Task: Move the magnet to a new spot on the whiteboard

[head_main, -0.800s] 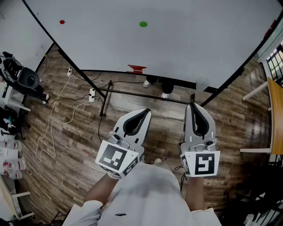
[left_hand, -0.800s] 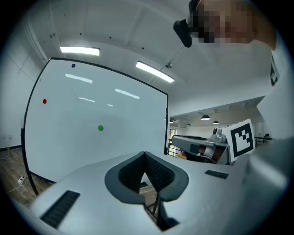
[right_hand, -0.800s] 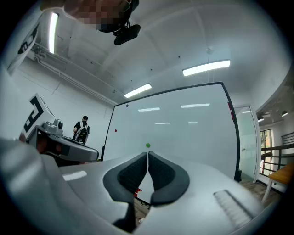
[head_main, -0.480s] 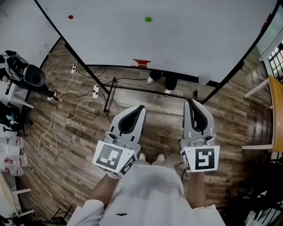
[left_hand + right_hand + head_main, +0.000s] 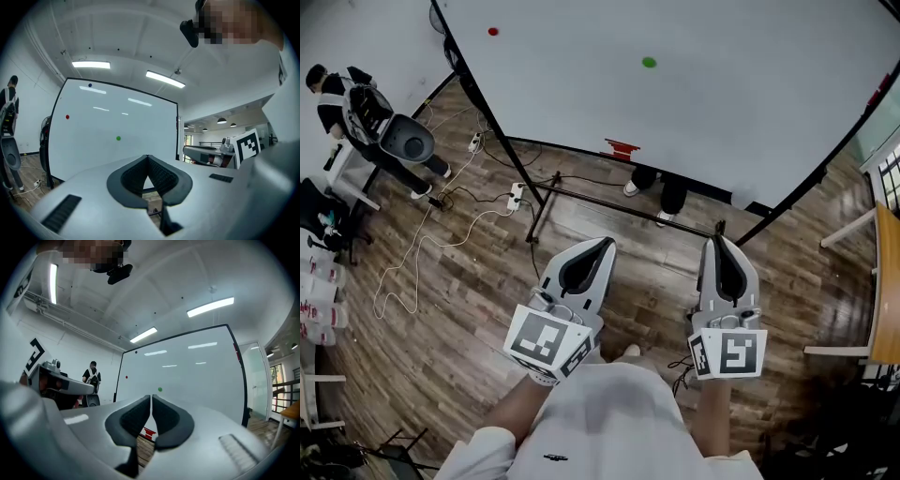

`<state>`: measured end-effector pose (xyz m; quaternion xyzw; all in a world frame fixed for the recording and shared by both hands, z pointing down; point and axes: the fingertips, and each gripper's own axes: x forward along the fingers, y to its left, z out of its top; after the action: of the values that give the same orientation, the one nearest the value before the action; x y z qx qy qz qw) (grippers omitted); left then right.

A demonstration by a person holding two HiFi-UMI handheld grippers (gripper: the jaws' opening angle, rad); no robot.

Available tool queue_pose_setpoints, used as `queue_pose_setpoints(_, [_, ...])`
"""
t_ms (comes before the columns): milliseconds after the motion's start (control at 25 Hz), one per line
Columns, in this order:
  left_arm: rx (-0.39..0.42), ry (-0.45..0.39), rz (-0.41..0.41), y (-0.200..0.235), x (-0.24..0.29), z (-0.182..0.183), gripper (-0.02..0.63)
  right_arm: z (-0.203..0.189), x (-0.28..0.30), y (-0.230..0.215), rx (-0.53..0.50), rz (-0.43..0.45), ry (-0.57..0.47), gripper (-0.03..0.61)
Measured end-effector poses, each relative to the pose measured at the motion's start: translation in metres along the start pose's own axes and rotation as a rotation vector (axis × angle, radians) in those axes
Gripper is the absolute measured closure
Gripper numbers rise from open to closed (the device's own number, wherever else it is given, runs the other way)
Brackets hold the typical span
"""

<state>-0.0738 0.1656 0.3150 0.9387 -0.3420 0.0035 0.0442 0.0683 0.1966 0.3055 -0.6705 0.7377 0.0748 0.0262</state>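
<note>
The whiteboard (image 5: 722, 84) stands on a black frame ahead of me. A green magnet (image 5: 649, 63) sticks near its middle and a red magnet (image 5: 492, 31) further left. Both grippers hang low over the wooden floor, well short of the board. My left gripper (image 5: 607, 242) is shut with nothing in it, and so is my right gripper (image 5: 719, 241). Past the closed left gripper (image 5: 147, 157), its own view shows the green magnet (image 5: 118, 138), the red magnet (image 5: 67, 116) and a dark magnet (image 5: 90, 85). The green magnet (image 5: 160, 389) sits just above the closed right gripper (image 5: 151, 397).
A red object (image 5: 622, 148) sits at the board's bottom edge. A pair of shoes (image 5: 652, 184) shows behind the board. A person (image 5: 339, 89) stands at the far left by a round black device (image 5: 407, 142). Cables and a power strip (image 5: 517, 195) lie on the floor. A wooden table edge (image 5: 887, 281) is at the right.
The head view has swung, so the board and its magnets now sit further right and lower. Both grippers stay shut, side by side, a little lower in view.
</note>
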Motion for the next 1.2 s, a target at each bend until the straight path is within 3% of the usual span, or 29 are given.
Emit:
queue_pose_setpoints(600, [0.013,-0.017,0.056,0.003,0.042,0.001,0.612,-0.005,0.032,-0.022,-0.003,0.087,-0.029,0.569])
queue_pose_setpoints(960, [-0.005,-0.036,0.039,0.071,0.102,0.009,0.612,-0.015,0.122,-0.023,-0.032,0.097,-0.026,0.569])
queue_pose_setpoints(1200, [-0.007,-0.028,0.004,0.13,0.155,0.021,0.612,-0.018,0.202,-0.036,-0.037,0.054,-0.021,0.569])
